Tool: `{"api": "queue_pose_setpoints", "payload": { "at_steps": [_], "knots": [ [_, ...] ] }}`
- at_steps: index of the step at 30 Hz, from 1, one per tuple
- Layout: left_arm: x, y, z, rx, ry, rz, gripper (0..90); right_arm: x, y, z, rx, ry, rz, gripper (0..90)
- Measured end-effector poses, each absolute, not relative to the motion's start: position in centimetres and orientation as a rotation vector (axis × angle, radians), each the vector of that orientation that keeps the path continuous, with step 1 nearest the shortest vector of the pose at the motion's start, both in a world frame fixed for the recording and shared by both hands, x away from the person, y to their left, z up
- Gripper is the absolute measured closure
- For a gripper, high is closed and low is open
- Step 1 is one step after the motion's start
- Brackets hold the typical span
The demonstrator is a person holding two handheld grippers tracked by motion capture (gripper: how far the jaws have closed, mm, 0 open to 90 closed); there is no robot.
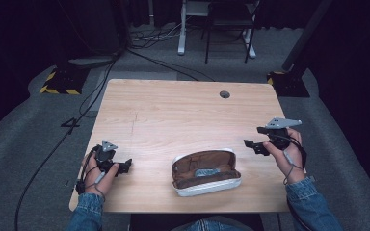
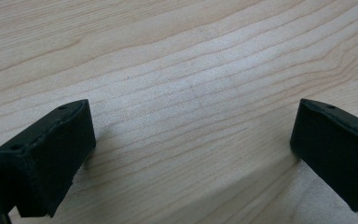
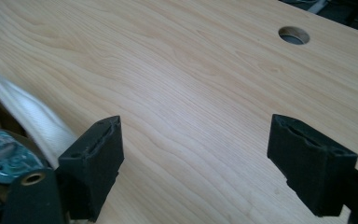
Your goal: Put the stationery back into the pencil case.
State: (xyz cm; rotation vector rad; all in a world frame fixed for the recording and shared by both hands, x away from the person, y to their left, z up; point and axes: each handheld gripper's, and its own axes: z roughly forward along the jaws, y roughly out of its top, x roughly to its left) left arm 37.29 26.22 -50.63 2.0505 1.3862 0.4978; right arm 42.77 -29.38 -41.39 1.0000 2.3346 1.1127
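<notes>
The light wooden rectangular table carries one object: an open, oblong glasses case with a white shell and brown lining, lying near the person's edge, a little right of the table's middle. Its long axis runs left to right, tilted slightly so the right end sits farther away. Something small and pale teal rests in the lining; what it is cannot be made out. A round cable hole sits in the far part of the tabletop.

The right gripper hangs just right of the case's right end, a bit farther back, its jaws pointing left across the table, spread wide with nothing between them; in the right gripper view the case's white rim shows at the lower left beside its left jaw. The left gripper rests near the left front corner, jaws also wide apart and empty over bare wood, pointing right toward the case.

The case lies between the two hands. The right gripper looks slightly nearer, so a short move left and toward the person would likely bring it onto the case's right end.
</notes>
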Motion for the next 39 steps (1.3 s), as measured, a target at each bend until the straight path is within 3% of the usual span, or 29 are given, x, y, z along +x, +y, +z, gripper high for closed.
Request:
{"api": "queue_pose_setpoints", "payload": {
  "at_steps": [21, 39],
  "knots": [
    [37.4, 26.2, -50.6, 2.053, 1.382, 0.498, 0.1, 46.1, -32.2, -47.7, 1.127, 2.274, 1.062, 16.4],
    [37.4, 26.2, -50.6, 2.053, 1.382, 0.498, 0.1, 46.8, -32.7, -50.3, 1.207, 2.283, 0.989, 14.0]
  ]
}}
